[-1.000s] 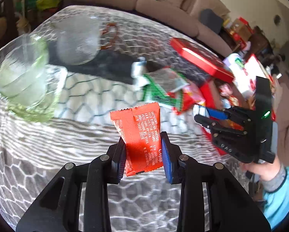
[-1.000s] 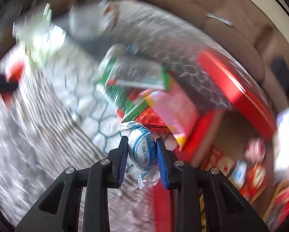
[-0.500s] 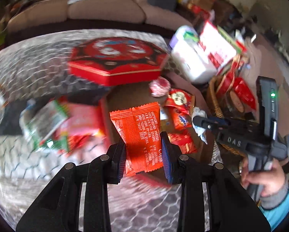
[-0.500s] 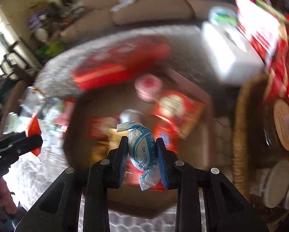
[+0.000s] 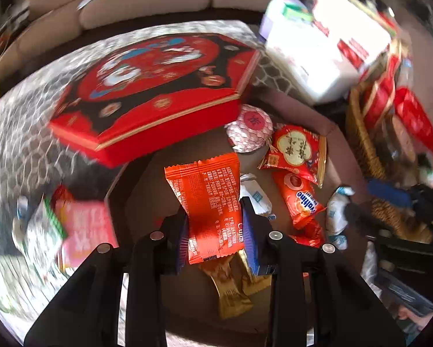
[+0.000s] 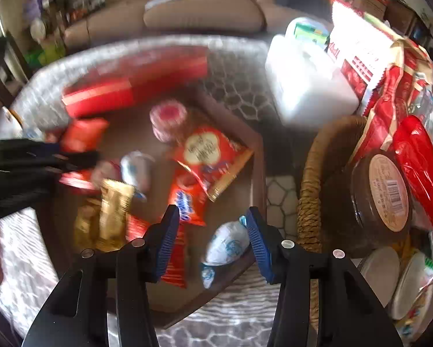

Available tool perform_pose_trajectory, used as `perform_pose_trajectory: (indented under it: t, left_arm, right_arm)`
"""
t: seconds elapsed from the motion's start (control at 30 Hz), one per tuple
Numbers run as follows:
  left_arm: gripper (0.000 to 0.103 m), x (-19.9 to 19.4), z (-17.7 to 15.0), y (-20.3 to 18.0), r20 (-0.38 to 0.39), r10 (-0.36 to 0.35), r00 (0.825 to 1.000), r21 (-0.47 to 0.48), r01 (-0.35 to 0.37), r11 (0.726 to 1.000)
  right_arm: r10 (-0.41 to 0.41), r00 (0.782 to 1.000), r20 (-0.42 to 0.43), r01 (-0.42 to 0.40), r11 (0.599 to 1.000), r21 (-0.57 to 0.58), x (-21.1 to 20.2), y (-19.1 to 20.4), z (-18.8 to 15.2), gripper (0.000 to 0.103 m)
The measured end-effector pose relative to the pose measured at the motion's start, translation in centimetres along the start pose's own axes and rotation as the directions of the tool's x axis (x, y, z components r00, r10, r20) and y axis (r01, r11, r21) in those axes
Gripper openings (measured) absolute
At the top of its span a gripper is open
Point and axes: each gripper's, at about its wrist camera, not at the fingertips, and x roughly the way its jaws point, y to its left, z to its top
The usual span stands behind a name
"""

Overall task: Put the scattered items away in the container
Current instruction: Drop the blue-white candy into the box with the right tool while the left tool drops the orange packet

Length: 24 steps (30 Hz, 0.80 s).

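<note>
Two grippers hang over the brown tray (image 5: 147, 190): left gripper (image 5: 213, 225) pinches an orange packet (image 5: 210, 202) at frame centre, right gripper (image 6: 210, 237) gapes, a white candy (image 6: 226, 244) seemingly loose beside its right finger.

My left gripper (image 5: 215, 225): black, blue pads, orange packet (image 5: 209, 202) with white print. My right gripper (image 6: 209, 241): black, blue ribbed pads. White candy (image 6: 226, 244), blue markings. Brown tray (image 6: 257, 173). Red lid (image 5: 155, 86), black top, blue-white motifs. Grey honeycomb-patterned tablecloth (image 5: 19, 133). Tan wicker basket (image 6: 312, 190).
</note>
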Motion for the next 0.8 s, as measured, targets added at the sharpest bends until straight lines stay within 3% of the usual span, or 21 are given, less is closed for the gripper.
perform_pose_trajectory:
  t: [0.2,0.4,0.43,0.53,0.67,0.8]
  left_arm:
    - [0.033,2.1,1.5,-1.4,-0.031,0.168,0.985,0.193,-0.159,0.968]
    - [0.065,0.4,0.5,-1.5,0.023,0.215,0.976,0.279,-0.213,0.936]
    - [0.065,-0.1,0.0,-1.4,0.029,0.215,0.976,0.285,-0.214,0.934]
    - [0.065,-2.4,-2.0,0.1,0.03,0.144,0.989,0.242,-0.147,0.959]
    - [0.069,-6.5,-5.6,4.6,0.093,0.019,0.995,0.071,-0.026,0.997]
    - [0.071,-9.1,-10.5,11.9,0.15,0.006,0.989,-0.134,0.015,0.991]
  right_arm:
    - [0.071,0.994,0.087,-0.076,0.996,0.053,-2.7,0.2,-2.4,0.055]
    - [0.104,0.991,0.087,-0.108,0.993,0.043,-1.4,1.3,-2.3,0.055]
    - [0.11,0.99,0.091,-0.114,0.993,0.042,-1.4,1.4,-2.3,0.055]
    - [0.121,0.988,0.097,-0.124,0.992,0.034,-1.4,1.6,-2.2,0.055]
    - [0.16,0.981,0.109,-0.164,0.986,0.025,-1.9,2.2,-2.3,0.055]
    - [0.237,0.964,0.121,-0.235,0.972,-0.03,-3.1,4.4,-2.1,0.055]
